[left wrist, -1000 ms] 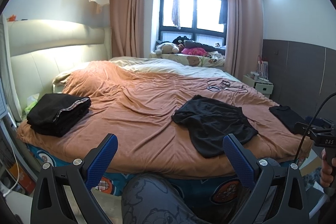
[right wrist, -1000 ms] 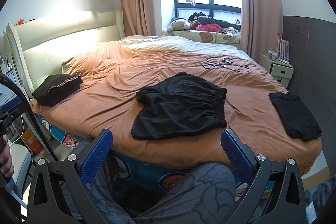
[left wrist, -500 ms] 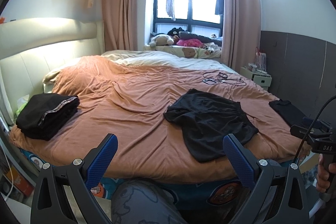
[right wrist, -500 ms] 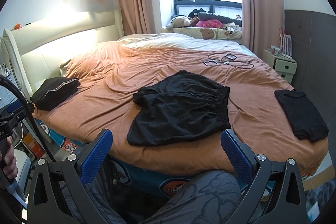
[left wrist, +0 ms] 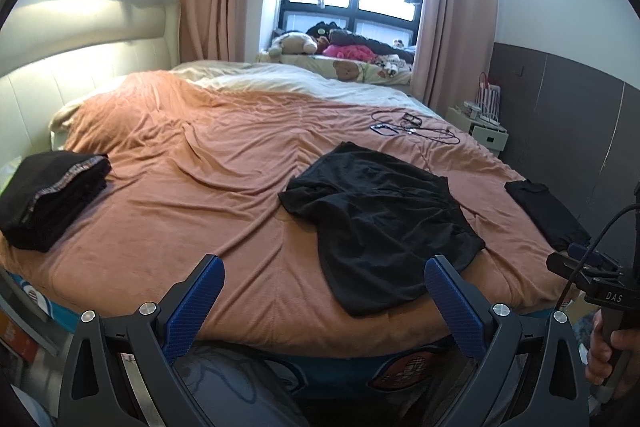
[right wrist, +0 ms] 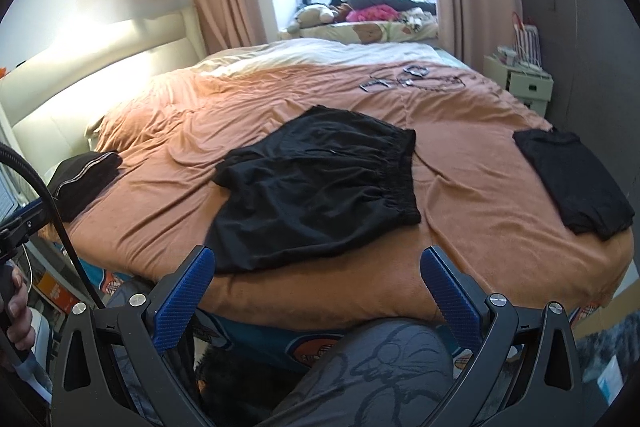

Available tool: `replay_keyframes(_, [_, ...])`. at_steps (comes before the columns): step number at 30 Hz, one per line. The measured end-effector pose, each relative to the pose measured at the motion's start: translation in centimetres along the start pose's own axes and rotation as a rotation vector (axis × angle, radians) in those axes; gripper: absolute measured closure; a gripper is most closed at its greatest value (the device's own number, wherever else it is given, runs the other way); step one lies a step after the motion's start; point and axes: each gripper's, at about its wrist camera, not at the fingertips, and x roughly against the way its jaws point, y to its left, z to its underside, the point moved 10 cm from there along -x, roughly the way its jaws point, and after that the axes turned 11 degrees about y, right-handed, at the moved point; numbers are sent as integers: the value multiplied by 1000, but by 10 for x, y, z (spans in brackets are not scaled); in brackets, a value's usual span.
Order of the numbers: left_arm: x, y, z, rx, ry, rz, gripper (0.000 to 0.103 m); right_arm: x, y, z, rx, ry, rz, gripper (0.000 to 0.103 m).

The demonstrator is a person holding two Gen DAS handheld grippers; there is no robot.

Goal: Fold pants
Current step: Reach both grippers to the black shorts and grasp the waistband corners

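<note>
Black shorts (right wrist: 320,183) lie flat, rumpled, on orange bed cover (right wrist: 460,195), near front edge of bed. Left hand-held gripper (left wrist: 324,303) wide apart, holds nothing, low in front of bed. Right hand-held gripper (right wrist: 316,295) wide apart too, holds nothing. Folded black stack (left wrist: 48,199) at left. Folded black shirt (right wrist: 572,179) at right.
</note>
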Motion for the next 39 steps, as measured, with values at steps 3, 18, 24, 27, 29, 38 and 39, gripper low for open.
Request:
replay_keyframes(3, [-17,-2,-1,24,37,40,5,-5,-11,-3,-22,10,1,0])
replay_keyframes(18, [-118,3,17,243,281,193,32,-50,-47,-14,-86,89,-69,12])
replay_keyframes(24, [-145,0,30,304,357,239,36,-73,-55,-15,-102,125,-113,21])
replay_keyframes(27, [-159,-2,40,338,402,267,39,-87,-57,-15,-112,155,-135,23])
replay_keyframes(29, [-169,-3,46,350,431,282,40,-97,-60,-15,-126,174,-154,23])
replay_keyframes(38, [-196,-14,58,375,508,304,40,-132,-74,-25,-180,216,-217,23])
replay_keyframes(39, [-201,-14,59,377,515,298,41,-135,-76,-26,-189,220,-224,23])
